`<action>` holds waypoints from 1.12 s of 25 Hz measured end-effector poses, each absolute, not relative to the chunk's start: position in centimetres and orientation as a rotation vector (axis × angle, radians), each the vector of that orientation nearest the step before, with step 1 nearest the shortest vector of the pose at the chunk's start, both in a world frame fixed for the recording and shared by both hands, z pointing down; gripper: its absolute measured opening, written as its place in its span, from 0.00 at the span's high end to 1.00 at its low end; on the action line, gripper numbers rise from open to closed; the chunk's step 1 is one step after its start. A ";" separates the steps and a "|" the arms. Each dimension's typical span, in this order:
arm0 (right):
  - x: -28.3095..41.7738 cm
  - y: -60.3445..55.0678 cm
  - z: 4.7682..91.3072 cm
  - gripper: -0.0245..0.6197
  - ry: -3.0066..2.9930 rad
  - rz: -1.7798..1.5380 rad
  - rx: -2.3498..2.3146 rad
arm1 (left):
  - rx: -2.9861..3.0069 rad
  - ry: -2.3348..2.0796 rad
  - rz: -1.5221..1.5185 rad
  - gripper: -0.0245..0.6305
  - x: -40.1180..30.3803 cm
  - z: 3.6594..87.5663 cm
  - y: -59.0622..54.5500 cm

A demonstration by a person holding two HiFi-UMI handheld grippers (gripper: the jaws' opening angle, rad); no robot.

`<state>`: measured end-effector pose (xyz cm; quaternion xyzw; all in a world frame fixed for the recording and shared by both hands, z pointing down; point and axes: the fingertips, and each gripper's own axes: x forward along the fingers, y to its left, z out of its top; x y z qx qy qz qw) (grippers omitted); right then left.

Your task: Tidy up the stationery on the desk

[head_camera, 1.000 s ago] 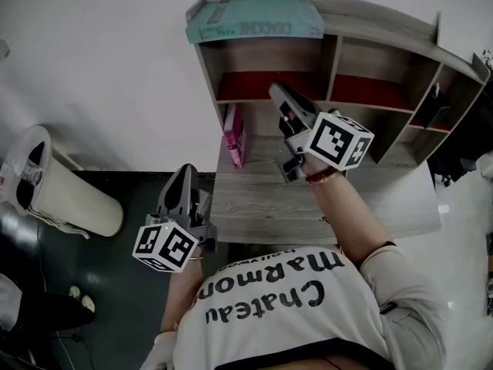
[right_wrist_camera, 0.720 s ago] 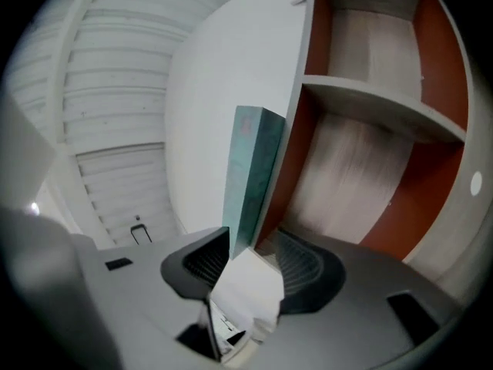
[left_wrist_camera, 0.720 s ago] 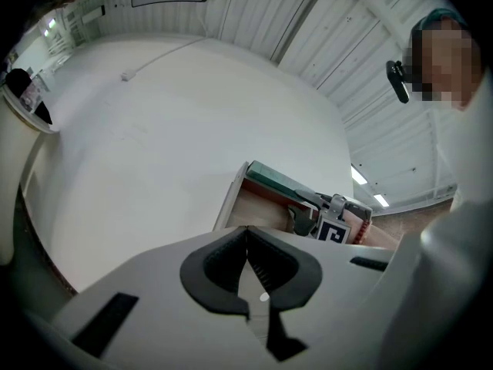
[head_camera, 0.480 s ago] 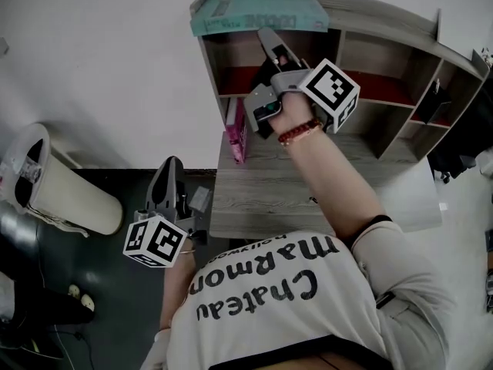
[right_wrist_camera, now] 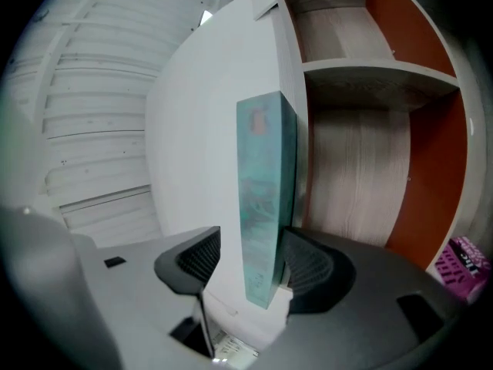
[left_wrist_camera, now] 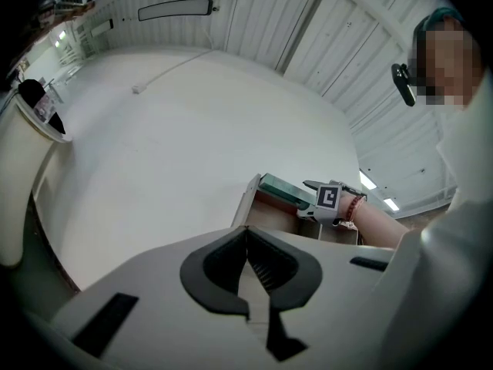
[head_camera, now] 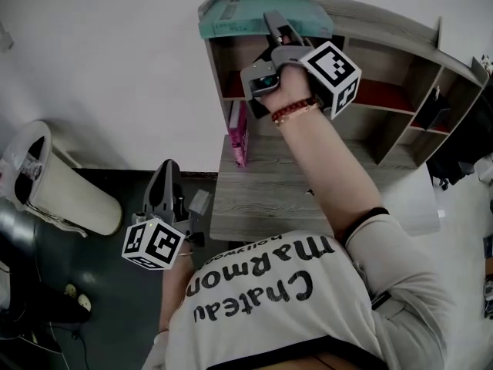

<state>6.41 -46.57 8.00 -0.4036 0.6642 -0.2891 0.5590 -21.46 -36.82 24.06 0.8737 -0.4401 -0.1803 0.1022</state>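
A teal book [head_camera: 231,18] lies flat on top of the wooden shelf unit [head_camera: 385,45]. My right gripper [head_camera: 276,23] is raised to it, and the right gripper view shows the teal book [right_wrist_camera: 266,191] between the jaws. The right gripper [right_wrist_camera: 254,260] is open: the right pad touches the book, while a small gap remains at the left pad. A pink book [head_camera: 239,133] stands upright on the desk [head_camera: 262,199] under the shelf's left compartment. My left gripper [head_camera: 166,172] hangs off the desk's left side over the floor. The left gripper [left_wrist_camera: 248,245] is shut on nothing.
The shelf unit has several compartments with red back panels; a black object [head_camera: 431,106] sits in a right one. A white waste bin [head_camera: 54,183] stands on the dark floor at the left. The white wall is directly behind the shelf.
My right gripper rose from just above the desk to the shelf top and now straddles the teal book's end. The left gripper drifted slightly left and down.
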 end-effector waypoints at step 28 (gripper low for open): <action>6.5 -46.2 9.3 0.66 1.620 -0.791 -0.903 | 2.551 -1.278 -0.566 0.94 -21.3 24.4 -36.4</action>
